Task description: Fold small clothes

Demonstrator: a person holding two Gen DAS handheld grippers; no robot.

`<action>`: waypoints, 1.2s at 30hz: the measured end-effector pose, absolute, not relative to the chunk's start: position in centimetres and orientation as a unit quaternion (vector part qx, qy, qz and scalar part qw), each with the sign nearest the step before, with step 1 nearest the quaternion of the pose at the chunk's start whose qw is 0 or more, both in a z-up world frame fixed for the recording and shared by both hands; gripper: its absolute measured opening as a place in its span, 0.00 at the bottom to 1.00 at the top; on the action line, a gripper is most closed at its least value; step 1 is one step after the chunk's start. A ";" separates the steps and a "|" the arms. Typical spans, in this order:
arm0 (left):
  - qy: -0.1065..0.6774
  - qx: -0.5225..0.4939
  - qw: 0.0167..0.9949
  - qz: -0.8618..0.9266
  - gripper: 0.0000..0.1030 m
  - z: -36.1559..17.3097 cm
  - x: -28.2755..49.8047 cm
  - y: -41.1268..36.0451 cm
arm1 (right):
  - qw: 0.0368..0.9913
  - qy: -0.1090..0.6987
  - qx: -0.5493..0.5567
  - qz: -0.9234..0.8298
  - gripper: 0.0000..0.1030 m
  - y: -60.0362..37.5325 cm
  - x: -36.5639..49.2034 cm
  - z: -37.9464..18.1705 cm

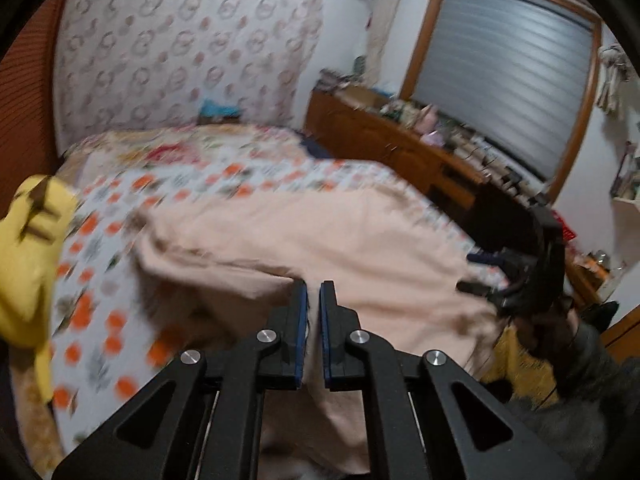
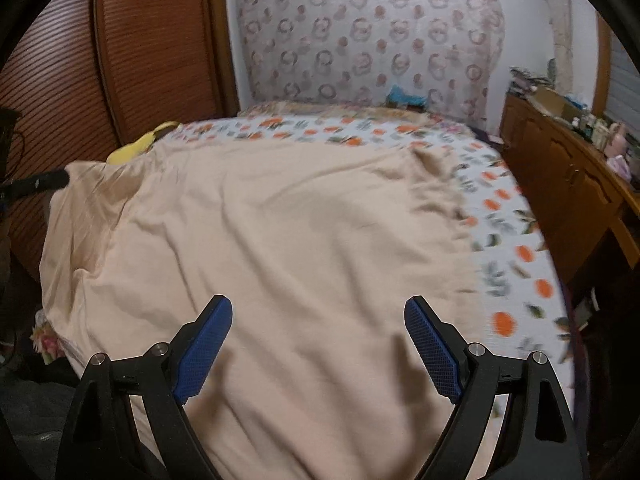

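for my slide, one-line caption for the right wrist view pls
Right gripper held open above a peach garment spread on the orange-print bedsheet, its blue-padded fingers empty.

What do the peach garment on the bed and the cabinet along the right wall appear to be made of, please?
Peach garment: probably a soft cotton-type knit, matte, going by its limp drape and shallow creases. Cabinet: looks like wood or wood veneer with a semi-gloss reddish-brown finish and panelled doors; solid or veneer is unclear.

Peach garment (image 2: pixel 280 220), orange-flowered white bedsheet (image 2: pixel 516 240)
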State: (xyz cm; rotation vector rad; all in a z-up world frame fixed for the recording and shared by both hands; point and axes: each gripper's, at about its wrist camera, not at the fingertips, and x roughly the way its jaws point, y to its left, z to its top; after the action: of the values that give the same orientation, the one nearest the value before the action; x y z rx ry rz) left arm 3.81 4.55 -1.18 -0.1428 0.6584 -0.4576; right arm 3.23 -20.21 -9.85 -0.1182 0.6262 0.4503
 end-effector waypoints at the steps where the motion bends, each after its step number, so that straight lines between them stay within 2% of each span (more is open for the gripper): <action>1: 0.315 -0.066 0.918 -0.233 0.07 -0.6 4.2 3.5 | 0.927 0.303 -0.057 0.214 0.87 -20.8 3.1 -9.6; 15: 0.298 0.003 0.873 -0.387 0.07 4.9 7.0 -12.0 | 0.948 0.279 -0.004 0.152 0.86 -29.3 0.6 -7.5; 24: 0.330 0.034 0.853 -0.402 0.08 3.1 7.2 -16.1 | 0.951 0.266 0.014 0.159 0.86 -29.6 0.5 -6.7; 26: 0.334 0.036 0.855 -0.396 0.19 2.8 7.2 -15.6 | 0.951 0.264 0.010 0.162 0.86 -29.3 1.3 -7.0; 27: 0.333 0.034 0.856 -0.393 0.35 2.7 7.1 -15.2 | 0.951 0.264 0.008 0.164 0.86 -29.2 1.5 -7.1; 28: 0.328 0.031 0.861 -0.386 0.46 2.7 7.1 -14.5 | 0.950 0.263 0.005 0.165 0.86 -29.0 1.7 -7.2; 31: 0.316 0.023 0.875 -0.366 0.59 3.0 6.6 -12.3 | 0.950 0.263 0.000 0.169 0.86 -28.5 2.1 -7.4; 33: 0.305 0.022 0.886 -0.348 0.77 3.1 6.5 -10.9 | 0.948 0.265 -0.002 0.175 0.86 -28.2 2.4 -7.4; 36: 0.292 0.013 0.903 -0.314 0.78 3.2 6.1 -8.0 | 0.946 0.265 -0.011 0.187 0.86 -27.3 3.0 -7.3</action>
State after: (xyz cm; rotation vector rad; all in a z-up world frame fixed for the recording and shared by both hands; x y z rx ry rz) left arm 6.06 -8.04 3.23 0.0269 0.6043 -0.6491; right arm 2.95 -27.32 -7.30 -0.0224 0.5401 0.3803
